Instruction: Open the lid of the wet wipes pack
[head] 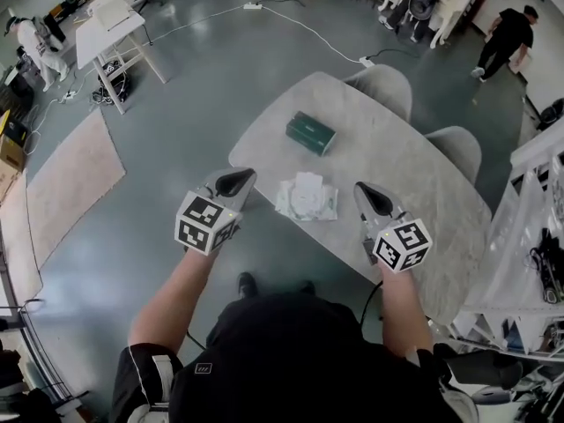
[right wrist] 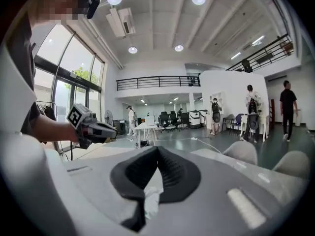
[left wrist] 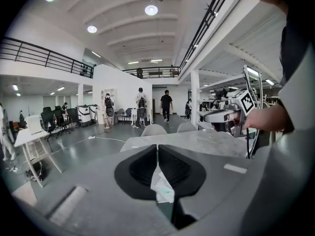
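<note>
The wipes pack (head: 307, 199) is lying flat on the counter (head: 397, 161), top facing up, long side going left to right, btwn the two tongs. It is looking soft, white & crinkly, w/ a roundish lid. Left tongs (head: 236, 181) are sitting closed, nothing in them. Right tongs (head: 372, 197) are closed too, empty. The counter is looking pale, smooth & rounded.

Table (head: 397, 148): light grey, marbled. Wipes pack (head: 306, 198), near edge: white, pale green print. Box (head: 310, 133), centre: dark green.
</note>
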A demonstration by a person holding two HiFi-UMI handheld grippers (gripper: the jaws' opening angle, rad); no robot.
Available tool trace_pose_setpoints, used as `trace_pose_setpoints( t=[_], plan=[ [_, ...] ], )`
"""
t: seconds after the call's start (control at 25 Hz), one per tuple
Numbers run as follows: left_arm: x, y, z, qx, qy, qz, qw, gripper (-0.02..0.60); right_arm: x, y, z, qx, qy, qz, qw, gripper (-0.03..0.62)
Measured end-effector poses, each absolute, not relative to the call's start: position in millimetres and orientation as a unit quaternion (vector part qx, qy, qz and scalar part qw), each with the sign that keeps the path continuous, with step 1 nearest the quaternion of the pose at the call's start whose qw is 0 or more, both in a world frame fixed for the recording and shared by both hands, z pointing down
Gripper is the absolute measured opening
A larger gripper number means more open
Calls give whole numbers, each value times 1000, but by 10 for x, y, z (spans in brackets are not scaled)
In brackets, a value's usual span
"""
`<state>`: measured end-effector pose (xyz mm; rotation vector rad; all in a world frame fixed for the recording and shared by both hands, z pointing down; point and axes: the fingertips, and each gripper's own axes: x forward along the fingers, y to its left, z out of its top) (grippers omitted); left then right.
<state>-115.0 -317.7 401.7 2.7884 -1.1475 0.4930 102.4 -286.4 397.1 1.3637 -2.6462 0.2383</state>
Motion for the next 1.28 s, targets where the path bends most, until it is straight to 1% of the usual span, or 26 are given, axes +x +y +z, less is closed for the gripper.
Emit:
trace_pose_setpoints(
  t=[0.12,0.16,0.32,0.44,0.52,0.64,0.8,1.08,1.28],
  plan=[
    [-1284,-3337,3799,916,-374,146,27,20,852,-3045,3619,456,-886,81,15,3],
    [-1301,-3386,3751,917,-372,142,23,20,811,-3094,3538,459,-885,76,6,3],
    [-1267,-3580,3565,925,-352,141,6,19,629,-3236,3299,457,-888,25,28,3],
    [-1274,-3689,3407,922,-364,130,-8,20,602,-3269,3106,464,-885,11,8,3],
    [-1287,-3757,3347,918,-380,114,-6,20,632,-3263,3045,471,-882,11,-5,2],
    [-1297,-3804,3301,912,-400,92,2,20,712,-3208,3102,482,-876,9,1,2],
    [-1332,-3724,3395,901,-421,102,-7,20,813,-3092,3344,500,-866,12,24,3],
    [-1459,-3604,3834,894,-434,98,51,20,760,-2957,3725,480,-875,59,33,2],
    [-1410,-3514,3958,895,-429,110,56,20,738,-2933,3756,469,-880,67,27,3]
  ],
)
